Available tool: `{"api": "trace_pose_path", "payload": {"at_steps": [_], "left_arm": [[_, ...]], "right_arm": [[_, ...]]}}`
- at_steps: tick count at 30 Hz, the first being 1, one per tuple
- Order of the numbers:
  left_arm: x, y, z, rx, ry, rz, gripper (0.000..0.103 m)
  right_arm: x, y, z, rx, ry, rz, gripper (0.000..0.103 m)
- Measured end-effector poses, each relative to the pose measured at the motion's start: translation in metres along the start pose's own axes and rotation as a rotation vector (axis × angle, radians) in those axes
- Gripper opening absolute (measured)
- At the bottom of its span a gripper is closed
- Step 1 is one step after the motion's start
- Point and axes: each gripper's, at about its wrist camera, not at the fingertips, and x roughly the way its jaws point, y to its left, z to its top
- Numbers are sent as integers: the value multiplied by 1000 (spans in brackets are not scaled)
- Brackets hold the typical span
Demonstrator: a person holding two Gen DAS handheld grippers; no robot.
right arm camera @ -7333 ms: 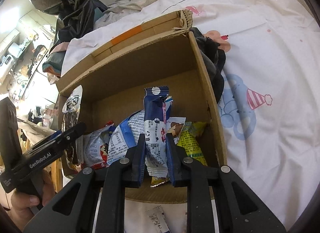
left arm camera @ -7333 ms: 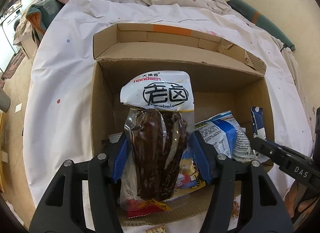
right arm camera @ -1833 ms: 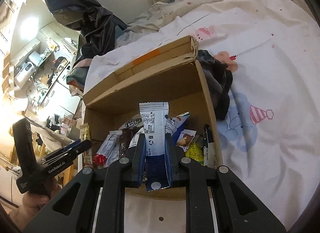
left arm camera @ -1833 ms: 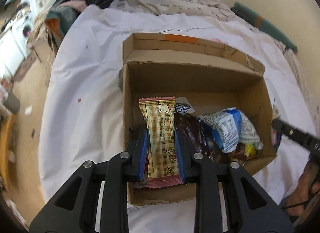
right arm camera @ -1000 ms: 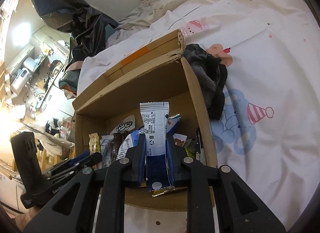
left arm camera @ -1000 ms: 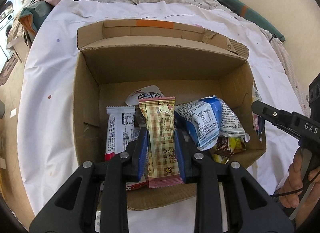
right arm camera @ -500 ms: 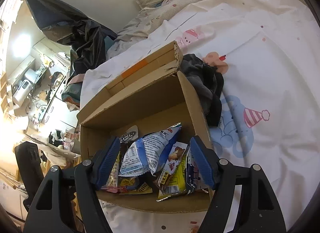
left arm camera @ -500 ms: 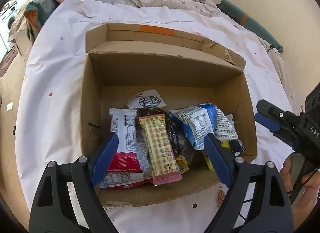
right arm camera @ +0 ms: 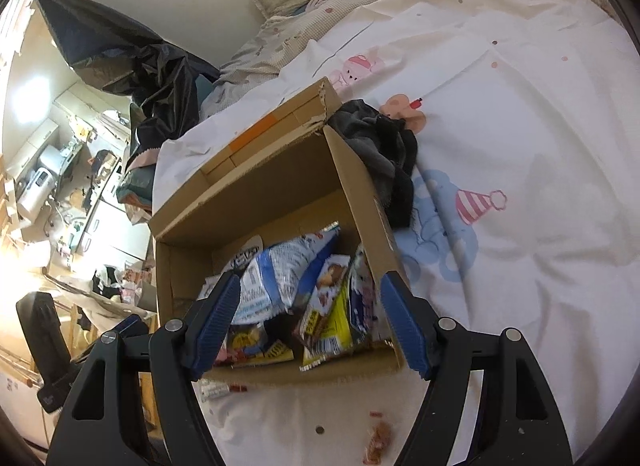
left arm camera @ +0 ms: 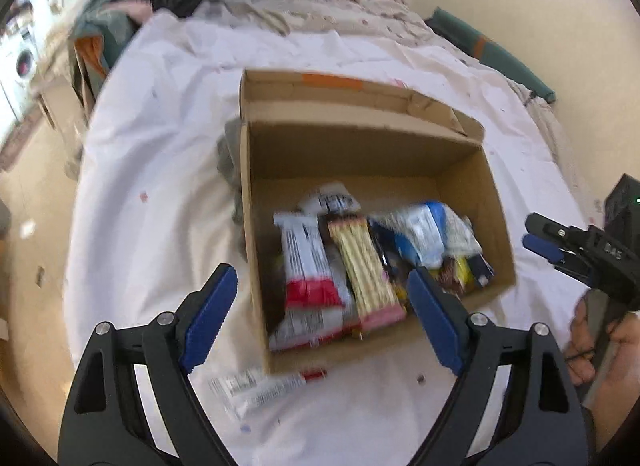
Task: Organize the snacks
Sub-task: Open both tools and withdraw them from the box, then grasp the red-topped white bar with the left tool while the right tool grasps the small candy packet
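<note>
An open cardboard box (left arm camera: 256, 193) (right arm camera: 360, 185) sits on a white bedsheet and holds several snack packets. Among them lie a yellow checked bar (left arm camera: 362, 266), a white and red packet (left arm camera: 306, 262) and a blue and white bag (left arm camera: 424, 231) (right arm camera: 280, 274). My left gripper (left arm camera: 320, 298) hangs open above the box's near edge with nothing between its blue pads. My right gripper (right arm camera: 310, 306) is also open and empty over the box's near right corner. In the left wrist view the right gripper (left arm camera: 540, 240) shows at the right, held by a hand (left arm camera: 608, 350).
A loose white and red packet (left arm camera: 260, 386) (right arm camera: 218, 390) lies on the sheet in front of the box. Dark cloth (right arm camera: 384, 145) is bunched against the box's right side. A small wrapped candy (right arm camera: 378, 442) lies on the sheet. Cluttered floor and furniture are to the left of the bed.
Both grippers opened and let go: the yellow checked bar and a blue and white packet dropped into the box. Both have since drawn back from the box, which looks smaller now.
</note>
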Motion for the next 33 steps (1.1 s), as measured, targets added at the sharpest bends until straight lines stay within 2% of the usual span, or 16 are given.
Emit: {"api": "trace_pose_path", "payload": {"at_steps": [2,8,12,14,16,19,20,22,24,26,27,28,31,33], "left_arm": [[-3,11,-8,-10,28,-16,85],[4,25,-32,92,144,6,85],[37,24,-53,181,332,23,85],[55,21,-61,204,394,32,85],[70,17,-66,230,431,32,85],[91,13,-67,284,439,99,84],[96,14,-67,279,446,103,82],[104,16,-67,251,470,84,66],[106,15,-68,251,482,85,61],[107,13,-70,253,501,82,48],[107,11,-73,242,517,70,37],[107,10,-76,232,532,57,32],[98,-1,-83,230,549,32,28],[89,-11,-88,238,543,29,27]], "right_arm": [[-3,-1,-8,15,15,11,75],[-8,-6,-35,51,89,17,75],[-10,-6,-43,52,99,5,75],[-8,-7,-45,56,110,2,75],[-7,-8,-46,55,117,-5,75],[-4,-8,-47,39,121,-28,75],[-4,-8,-48,35,122,-39,75],[-2,-10,-49,31,128,-57,75],[0,-13,-50,36,137,-64,75],[2,-14,-51,38,152,-67,75],[3,-15,-52,37,156,-73,75],[3,-15,-53,33,166,-83,75],[11,-19,-61,31,227,-109,75],[24,-23,-70,27,308,-148,75]]}}
